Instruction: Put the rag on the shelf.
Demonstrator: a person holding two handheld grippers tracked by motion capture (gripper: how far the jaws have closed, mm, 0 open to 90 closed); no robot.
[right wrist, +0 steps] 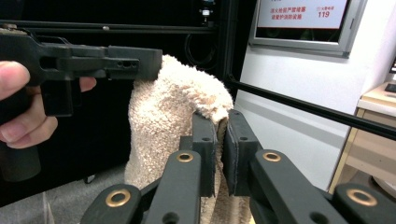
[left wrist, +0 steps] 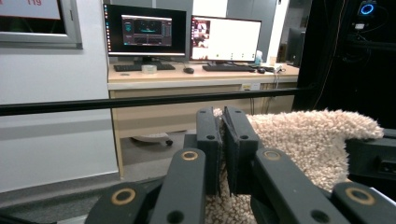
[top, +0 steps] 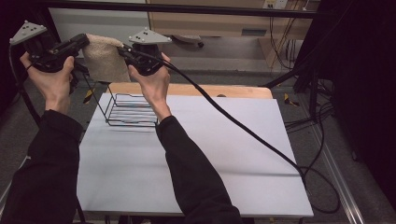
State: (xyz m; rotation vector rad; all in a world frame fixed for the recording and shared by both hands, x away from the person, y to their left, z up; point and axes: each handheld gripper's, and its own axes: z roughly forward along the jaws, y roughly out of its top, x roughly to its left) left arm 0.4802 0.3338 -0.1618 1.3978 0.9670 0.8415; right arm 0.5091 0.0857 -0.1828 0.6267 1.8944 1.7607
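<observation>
The step in hand looked like a carry: a cream towel [top: 106, 58] hung in the air between the two tongs, raised well above the worktop [top: 196, 158] at its 11 o'clock corner. The left tongs [top: 85, 41] pinched one upper corner of the towel and the right tongs [top: 122, 50] pinched the other, so the cloth sagged between them. In the left gripper view the jaws stood pressed together on the fleecy edge [left wrist: 299, 135]; in the right gripper view the jaws were likewise closed on a fold of the towel [right wrist: 177, 116], with the other hand [right wrist: 18, 107] and its tongs at 10 o'clock of that view.

Directly below the towel, toward 6 o'clock from it, a black wire basket [top: 122, 111] stood on the worktop near its far left edge. As far as the high view showed, the basket held nothing; its near right end was hidden by the right forearm [top: 187, 158].

By my judgement the next move called for lowering both tongs together over the basket's open top, keeping the towel clear of the wire rim, then spreading the jaws once the cloth rested inside. Bringing the two tongs closer would let the towel fold and fit.
</observation>
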